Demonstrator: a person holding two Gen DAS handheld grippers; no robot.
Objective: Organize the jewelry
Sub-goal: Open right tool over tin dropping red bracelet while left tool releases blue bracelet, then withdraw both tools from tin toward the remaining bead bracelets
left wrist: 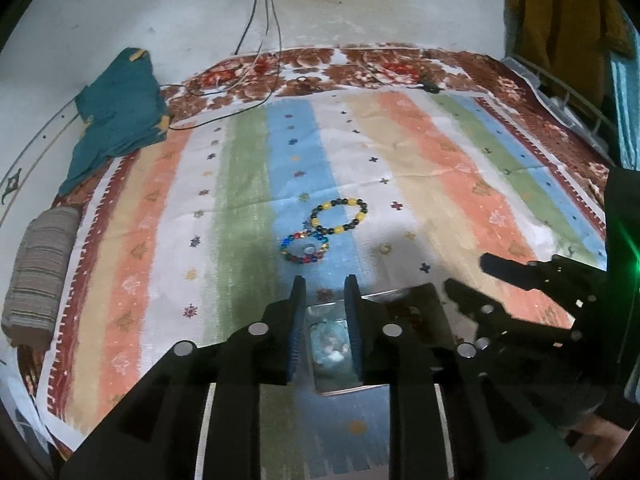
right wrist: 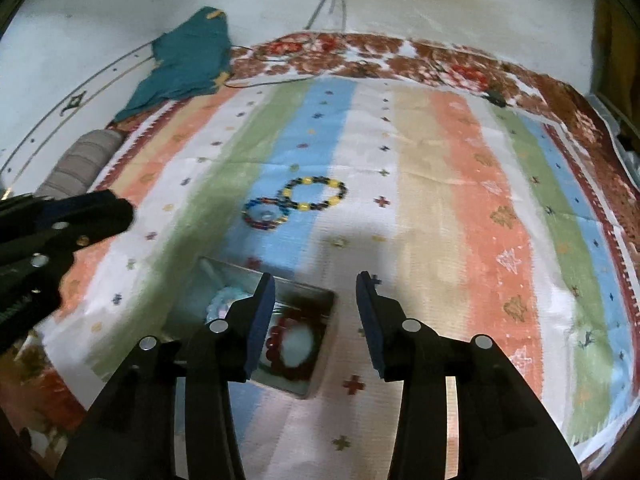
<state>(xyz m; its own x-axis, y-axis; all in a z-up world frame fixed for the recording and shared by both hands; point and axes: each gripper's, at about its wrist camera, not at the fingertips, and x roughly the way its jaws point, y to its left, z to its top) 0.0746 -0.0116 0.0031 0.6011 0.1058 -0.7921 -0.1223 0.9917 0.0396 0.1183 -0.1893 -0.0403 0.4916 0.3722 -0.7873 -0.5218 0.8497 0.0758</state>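
The left claw (left wrist: 323, 292) is held released above a shiny metal tray (right wrist: 320, 376) on the striped cloth (left wrist: 420, 168) covering the bed, its jaws parted with nothing between them. The right claw (right wrist: 316, 292) is likewise released, its jaws set wide over the tray's right end, in which a red bead bracelet (right wrist: 276, 340) is seen. Well beyond the tray, a yellow-and-black bracelet (left wrist: 339, 216) is laid touching a multicoloured bracelet (left wrist: 305, 247) on the blue stripe.

striped cloth (left wrist: 420, 168), teal garment (left wrist: 116, 120), grey rolled fabric (left wrist: 40, 272), cables (left wrist: 264, 32)
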